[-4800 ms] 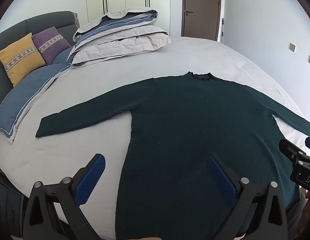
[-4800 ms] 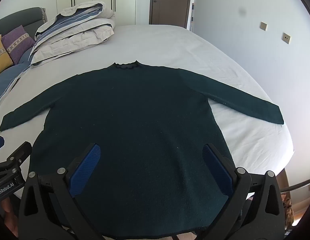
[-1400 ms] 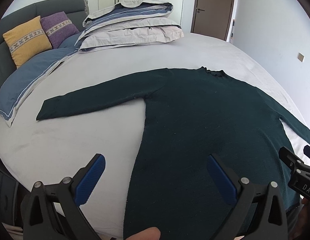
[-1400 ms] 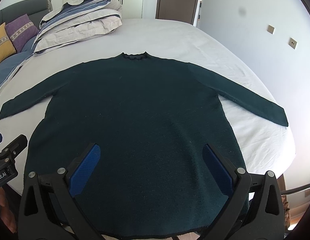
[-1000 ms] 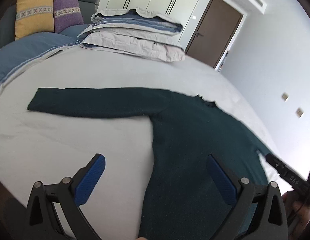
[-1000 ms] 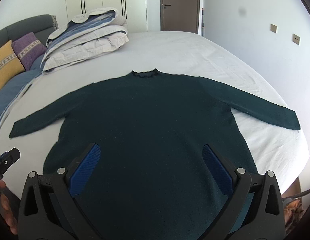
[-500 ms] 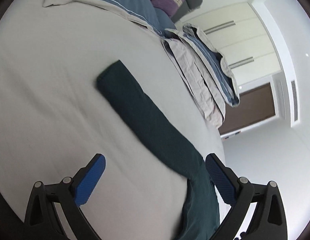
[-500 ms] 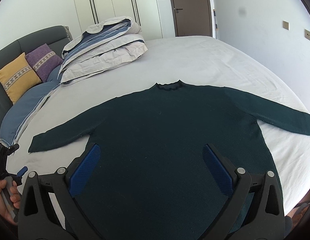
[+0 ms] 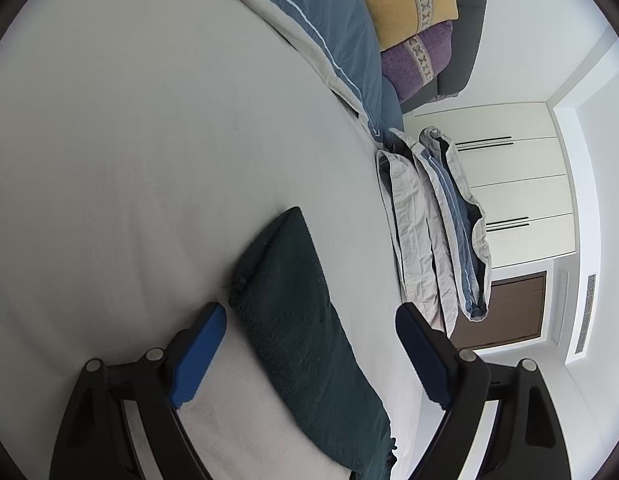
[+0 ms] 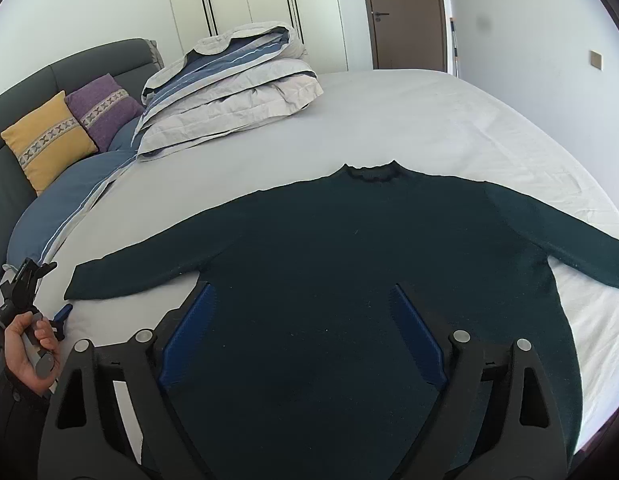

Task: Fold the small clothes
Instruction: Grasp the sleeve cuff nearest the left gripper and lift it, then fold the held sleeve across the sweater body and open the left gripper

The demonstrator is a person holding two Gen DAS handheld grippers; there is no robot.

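Bed [image 10: 409,120], grey-white sheet, fills both views; far edge and right side run out of frame. Headboard [image 10: 69,68] only partly seen, at left.

Sweater [image 10: 349,260], dark green, lies flat on the bed, collar away from the right camera. Hem hidden behind the right gripper's frame; right sleeve cut off by the frame edge. Left sleeve [image 9: 293,312] stretches out flat toward the bed edge, cuff end visible in both views.

Folded duvet [image 10: 229,96] stacked near the headboard. Blue pillow [image 10: 57,208], then yellow cushion [image 10: 49,140] and purple cushion [image 10: 105,108]; lower parts overlapped.

Left gripper [image 9: 309,356], view rolled sideways: fingers apart and closing, astride the sleeve near the cuff, pads not pressing it. In the right view it shows small at far left, held in a hand [image 10: 25,348], mostly cut off.

Right gripper [image 10: 301,336]: fingers apart and closing over the sweater's body. Contact with the fabric hard to judge.
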